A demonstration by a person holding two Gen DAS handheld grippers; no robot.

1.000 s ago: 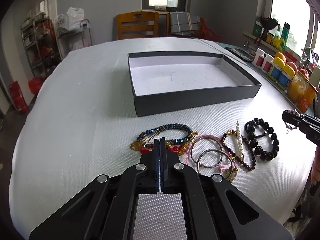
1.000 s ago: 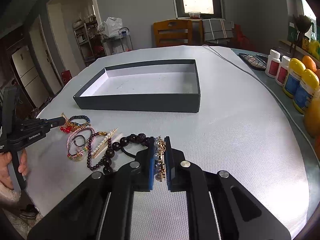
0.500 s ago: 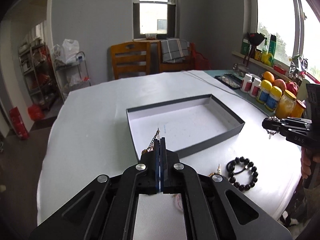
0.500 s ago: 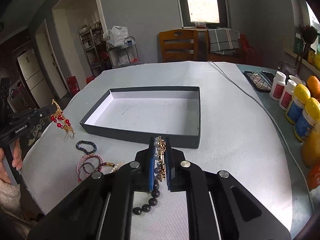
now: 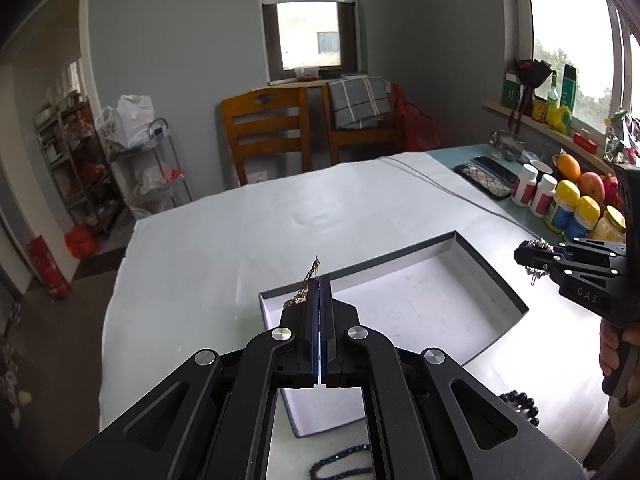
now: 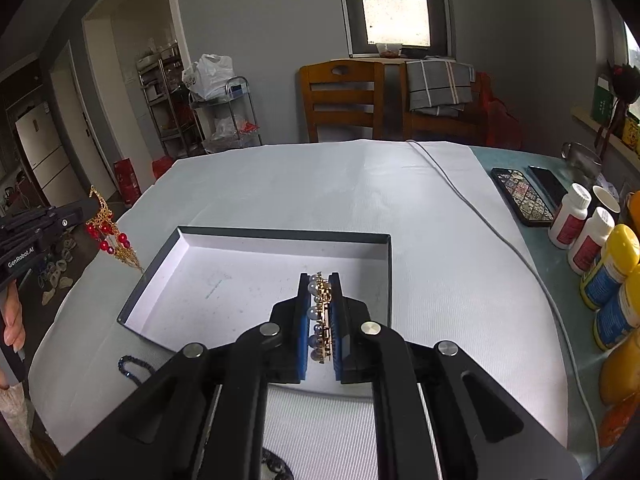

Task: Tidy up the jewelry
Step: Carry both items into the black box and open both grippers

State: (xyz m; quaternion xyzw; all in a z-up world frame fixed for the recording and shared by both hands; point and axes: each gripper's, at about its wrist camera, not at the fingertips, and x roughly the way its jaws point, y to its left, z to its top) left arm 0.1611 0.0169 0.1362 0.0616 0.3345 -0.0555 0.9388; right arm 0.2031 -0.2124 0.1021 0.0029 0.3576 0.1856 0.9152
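A shallow dark box (image 5: pixel 494 278) with a white floor lies open on the white table. My left gripper (image 5: pixel 319 280) is shut on a gold chain piece (image 5: pixel 309 282), held above the box's near left corner. In the right wrist view that gold chain piece (image 6: pixel 108 236) hangs with red beads from the left gripper (image 6: pixel 90 204), left of the box (image 6: pixel 280 234). My right gripper (image 6: pixel 319 280) is shut on a pearl and gold bracelet (image 6: pixel 320 310) over the box's near right part. The right gripper (image 5: pixel 530 256) also shows at the box's right edge.
A blue bead bracelet (image 6: pixel 134 366) and a black bead bracelet (image 5: pixel 520 404) lie on the table in front of the box. Bottles (image 6: pixel 580 224), a phone (image 6: pixel 520 196) and a cable (image 6: pixel 460 192) occupy the right side. Chairs (image 6: pixel 340 100) stand behind the table.
Both grippers have lifted off the jewelry pile and moved forward over the box, each carrying its piece. The pile has dropped out of view below.
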